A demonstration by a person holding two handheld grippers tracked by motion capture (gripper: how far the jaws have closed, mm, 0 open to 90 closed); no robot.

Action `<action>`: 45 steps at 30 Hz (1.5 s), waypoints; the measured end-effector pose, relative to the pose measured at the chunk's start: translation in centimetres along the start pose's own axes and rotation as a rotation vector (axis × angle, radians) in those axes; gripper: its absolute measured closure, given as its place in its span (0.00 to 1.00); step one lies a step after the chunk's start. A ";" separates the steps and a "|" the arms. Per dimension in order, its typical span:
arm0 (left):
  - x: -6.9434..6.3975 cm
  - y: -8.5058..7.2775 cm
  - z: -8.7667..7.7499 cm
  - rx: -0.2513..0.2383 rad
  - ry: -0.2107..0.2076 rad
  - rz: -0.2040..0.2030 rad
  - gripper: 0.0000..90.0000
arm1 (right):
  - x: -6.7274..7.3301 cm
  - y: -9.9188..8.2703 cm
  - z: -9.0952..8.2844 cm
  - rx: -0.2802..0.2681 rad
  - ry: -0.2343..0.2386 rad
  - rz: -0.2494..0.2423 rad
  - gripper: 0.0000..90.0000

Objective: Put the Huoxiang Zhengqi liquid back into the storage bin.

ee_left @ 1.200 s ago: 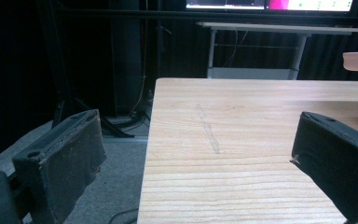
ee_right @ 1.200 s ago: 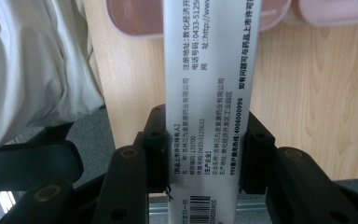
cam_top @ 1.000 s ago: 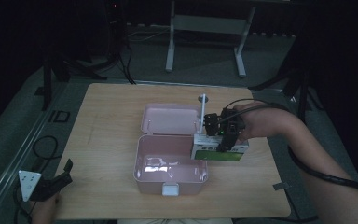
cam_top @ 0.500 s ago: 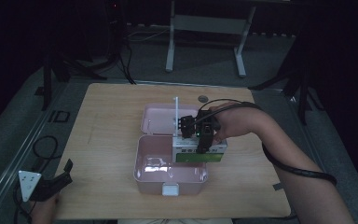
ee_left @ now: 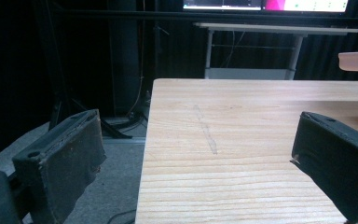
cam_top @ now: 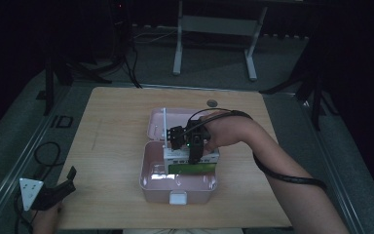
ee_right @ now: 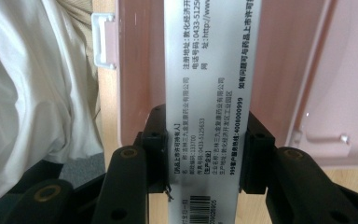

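High view showed my right gripper [cam_top: 191, 146] clamped on a white and green medicine carton [cam_top: 191, 163], holding it over the open pink plastic case [cam_top: 177, 187] that sat near the middle of the wooden table [cam_top: 112, 146], closer to the near edge. The carton sat at the far side of the case's lower tray, just in front of the raised lid [cam_top: 158, 122]. In the right gripper view I saw both jaws pressed against the narrow sides of the medicine carton [ee_right: 209, 116], its printed white face toward the camera, with the pink plastic case [ee_right: 279, 70] behind it and its white latch [ee_right: 103, 39] at the edge. My left gripper [cam_top: 53, 192] rested at the near left corner of the table, well apart from the case. In the left gripper view its jaws stood wide apart with nothing between them, looking across bare wooden table [ee_left: 242, 140].
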State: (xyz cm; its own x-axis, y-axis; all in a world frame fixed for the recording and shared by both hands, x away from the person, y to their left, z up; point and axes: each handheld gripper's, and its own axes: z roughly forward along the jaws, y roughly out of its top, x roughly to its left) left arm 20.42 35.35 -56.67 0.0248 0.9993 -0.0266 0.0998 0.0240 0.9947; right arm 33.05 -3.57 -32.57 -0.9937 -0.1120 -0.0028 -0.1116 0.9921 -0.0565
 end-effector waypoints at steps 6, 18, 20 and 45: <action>0.0 0.0 0.0 0.000 -0.003 0.000 0.03 | -0.3 0.8 1.8 0.002 0.020 -0.002 0.69; 0.0 0.0 0.0 0.000 -0.005 0.000 0.03 | -0.5 1.5 6.4 -0.008 0.073 -0.012 0.69; 0.0 0.0 0.0 -0.001 -0.005 0.002 0.03 | -0.6 1.4 7.1 -0.013 0.081 -0.002 0.69; 0.0 0.0 0.0 0.003 -0.005 0.001 0.03 | -0.5 0.4 13.2 0.013 0.143 0.024 0.68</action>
State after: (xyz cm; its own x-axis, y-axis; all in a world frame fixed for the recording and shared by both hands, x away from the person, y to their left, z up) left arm 20.46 35.35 -56.66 0.0296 0.9992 -0.0257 0.1025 0.0225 0.9945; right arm 33.64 -3.82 -45.73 -0.9873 -0.0786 0.1377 -0.0890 0.9935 -0.0706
